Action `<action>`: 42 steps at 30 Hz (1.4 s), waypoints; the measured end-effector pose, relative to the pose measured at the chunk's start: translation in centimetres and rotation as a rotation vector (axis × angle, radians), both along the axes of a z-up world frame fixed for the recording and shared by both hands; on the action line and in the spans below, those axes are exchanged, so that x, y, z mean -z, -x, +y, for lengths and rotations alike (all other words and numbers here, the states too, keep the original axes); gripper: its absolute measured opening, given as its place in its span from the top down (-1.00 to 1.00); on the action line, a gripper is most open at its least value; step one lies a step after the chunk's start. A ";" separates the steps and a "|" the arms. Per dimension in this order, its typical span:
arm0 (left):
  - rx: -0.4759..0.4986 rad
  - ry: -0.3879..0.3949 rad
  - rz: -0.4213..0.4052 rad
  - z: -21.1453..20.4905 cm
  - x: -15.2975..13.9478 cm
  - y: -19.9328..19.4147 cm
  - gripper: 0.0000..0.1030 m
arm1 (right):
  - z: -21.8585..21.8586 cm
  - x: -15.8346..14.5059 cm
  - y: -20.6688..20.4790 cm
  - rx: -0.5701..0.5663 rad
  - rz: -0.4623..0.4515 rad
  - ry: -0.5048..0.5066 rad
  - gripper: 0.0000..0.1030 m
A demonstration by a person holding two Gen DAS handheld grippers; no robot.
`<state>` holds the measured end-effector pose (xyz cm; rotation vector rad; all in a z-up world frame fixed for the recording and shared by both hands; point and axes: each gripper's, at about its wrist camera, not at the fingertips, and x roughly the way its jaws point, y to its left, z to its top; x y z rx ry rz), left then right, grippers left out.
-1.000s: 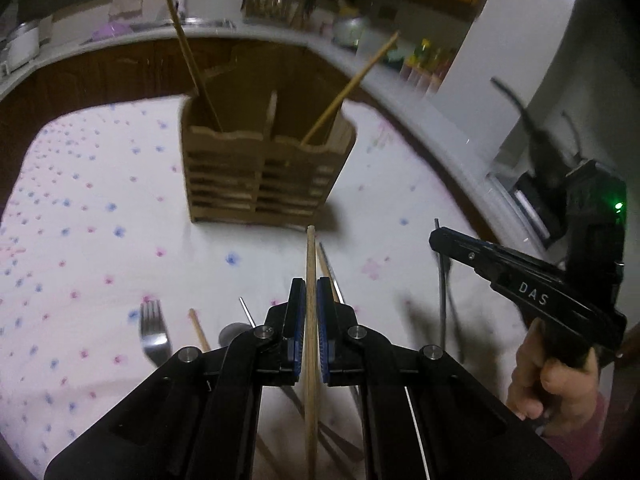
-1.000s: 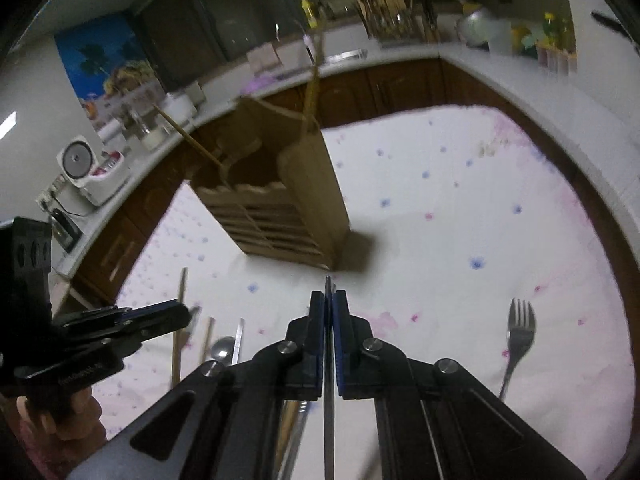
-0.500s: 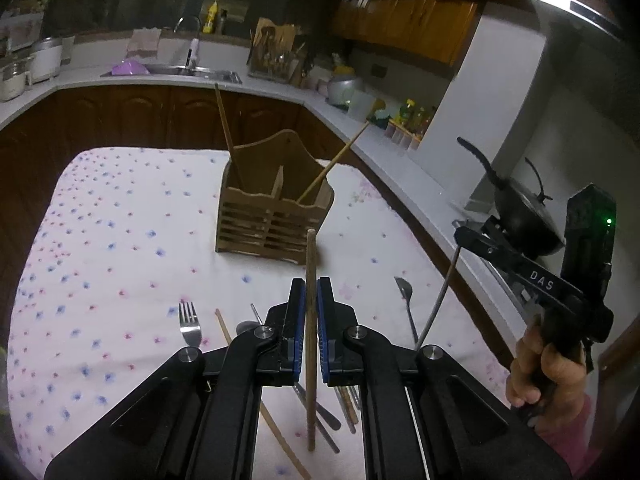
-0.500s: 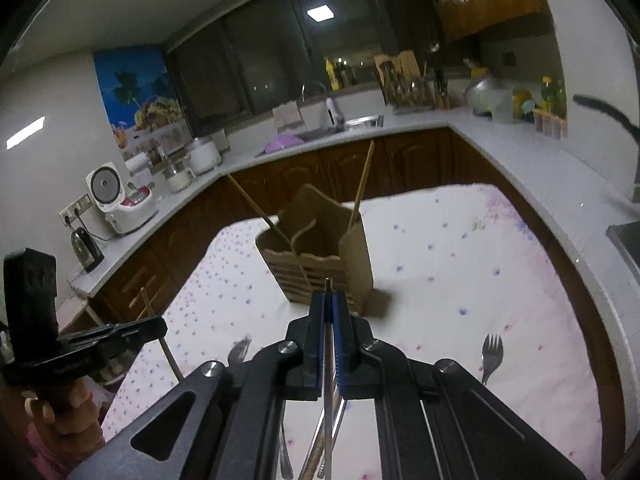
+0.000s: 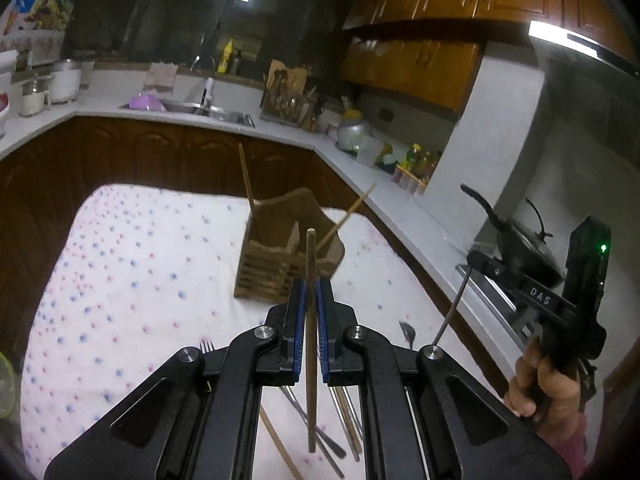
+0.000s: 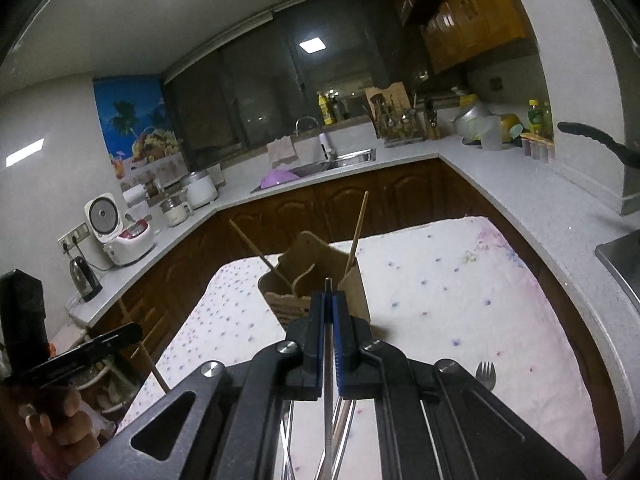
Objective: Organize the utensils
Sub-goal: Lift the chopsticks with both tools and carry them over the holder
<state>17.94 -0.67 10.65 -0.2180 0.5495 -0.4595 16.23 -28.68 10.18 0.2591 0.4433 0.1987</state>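
My left gripper (image 5: 311, 292) is shut on a wooden chopstick (image 5: 311, 256) that runs straight out between the blue pads, above the table. Beyond its tip stands the slatted wooden utensil holder (image 5: 286, 258) with two wooden chopsticks (image 5: 246, 178) leaning in it. My right gripper (image 6: 328, 300) is shut on a thin metal stick (image 6: 328, 364), also in the air and pointing at the holder (image 6: 352, 292). In the left wrist view the right gripper (image 5: 474, 261) hangs at the right with the metal stick (image 5: 452, 310) slanting down from it. Loose utensils (image 5: 340, 416) lie under my left gripper.
The table wears a white dotted cloth (image 5: 132, 272). On it lie a fork (image 6: 485, 372) at the right and another fork (image 5: 206, 346) near my left gripper. Counters with a sink (image 6: 336, 160), a rice cooker (image 6: 116, 228) and a wok (image 5: 520, 240) surround the table.
Both grippers have risen from the table and tipped upward, each carrying its stick. The holder now looks smaller and farther, and more of the kitchen shows.
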 end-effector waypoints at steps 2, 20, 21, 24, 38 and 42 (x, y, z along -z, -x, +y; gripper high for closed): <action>-0.017 0.006 -0.025 0.4 -0.6 -0.5 0.91 | -0.1 -0.2 -0.3 0.001 -0.010 -0.008 0.93; -0.164 0.072 -0.172 1.9 -5.8 -7.2 0.91 | -0.5 -3.3 -6.2 0.066 -0.167 -0.078 0.93; -0.177 0.074 -0.178 1.9 -6.0 -7.8 0.91 | -0.5 -3.6 -6.5 0.075 -0.180 -0.081 0.93; -0.208 0.088 -0.195 2.1 -6.6 -9.6 0.91 | -0.7 -4.3 -7.7 0.096 -0.217 -0.098 0.93; -0.347 0.165 -0.231 2.4 -5.4 -17.8 0.91 | -0.9 -2.8 -13.8 0.176 -0.259 -0.113 0.92; -0.351 0.178 -0.204 1.7 -2.8 -19.2 0.91 | -0.6 -0.5 -14.8 0.182 -0.237 -0.111 0.92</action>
